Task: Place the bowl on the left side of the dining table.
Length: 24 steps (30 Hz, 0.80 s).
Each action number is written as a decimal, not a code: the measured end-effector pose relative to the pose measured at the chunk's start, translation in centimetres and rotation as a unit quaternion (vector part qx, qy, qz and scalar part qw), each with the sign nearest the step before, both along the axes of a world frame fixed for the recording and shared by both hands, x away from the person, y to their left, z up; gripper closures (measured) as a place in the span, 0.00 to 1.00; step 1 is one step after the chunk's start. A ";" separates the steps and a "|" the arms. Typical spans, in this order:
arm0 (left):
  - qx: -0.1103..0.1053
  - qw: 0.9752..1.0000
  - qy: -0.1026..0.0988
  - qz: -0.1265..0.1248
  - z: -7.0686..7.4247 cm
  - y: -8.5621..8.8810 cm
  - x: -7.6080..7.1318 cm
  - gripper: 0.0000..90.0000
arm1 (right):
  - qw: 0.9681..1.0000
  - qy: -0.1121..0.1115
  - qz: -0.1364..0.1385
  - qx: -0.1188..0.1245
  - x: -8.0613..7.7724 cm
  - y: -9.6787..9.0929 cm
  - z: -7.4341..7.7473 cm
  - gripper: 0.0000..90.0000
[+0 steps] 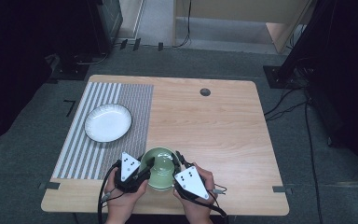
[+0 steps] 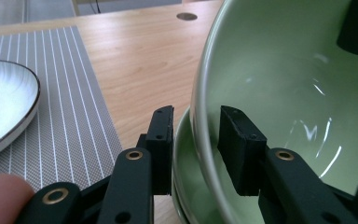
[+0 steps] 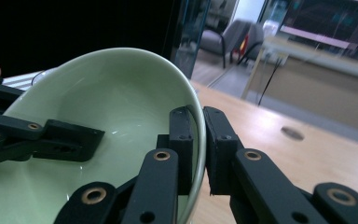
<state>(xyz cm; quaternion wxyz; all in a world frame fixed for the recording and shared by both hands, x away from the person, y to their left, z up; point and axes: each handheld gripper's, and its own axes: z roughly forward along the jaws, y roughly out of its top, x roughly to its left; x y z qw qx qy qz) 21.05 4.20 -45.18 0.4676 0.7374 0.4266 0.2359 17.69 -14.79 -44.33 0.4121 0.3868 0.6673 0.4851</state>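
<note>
Green bowl [image 1: 161, 167] at lower centre of the high view, near the desk [image 1: 214, 126] front edge, nested on a second bowl [image 2: 185, 186]; right gripper [image 3: 196, 128] jaws clamped on its rim; left gripper [image 2: 196, 140] jaws straddling the rim, slack, not pressing; white plate [image 1: 108, 122] on striped mat [image 1: 135, 100], left of centre; no readable writing.

Grey carpet [image 1: 23, 154] surrounds the wooden bench [image 1: 214, 126], with black cables [image 1: 307, 140] trailing across it (mostly at right). Beyond stands pale wooden furniture [image 1: 242, 14]; an armchair [image 3: 223, 39] sits farther back.
</note>
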 end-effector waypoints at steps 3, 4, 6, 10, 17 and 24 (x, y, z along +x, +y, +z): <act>-0.003 1.000 -0.010 -0.007 0.3 0.0 -0.3 0.80 | 1.000 -0.018 0.000 -0.008 -0.5 0.3 0.2 0.93; -0.006 1.000 -0.009 -0.009 0.3 0.2 -0.2 0.82 | 1.000 -0.020 0.000 -0.009 -0.6 0.4 0.2 0.93; -0.036 0.999 0.000 -0.020 0.5 0.9 -0.1 0.88 | 1.000 -0.022 -0.001 -0.008 -0.7 0.4 0.2 0.93; -0.041 0.999 -0.016 -0.011 0.8 1.1 -0.2 0.93 | 1.000 -0.019 -0.003 -0.002 -0.8 0.5 0.2 0.94; -0.018 0.998 -0.058 0.002 1.3 0.7 -0.7 0.94 | 1.000 -0.004 -0.005 0.014 -0.7 0.3 0.0 0.94; -0.009 0.997 -0.079 0.011 1.8 0.5 -0.8 0.94 | 0.999 0.016 0.008 0.044 -0.8 -0.5 0.8 0.78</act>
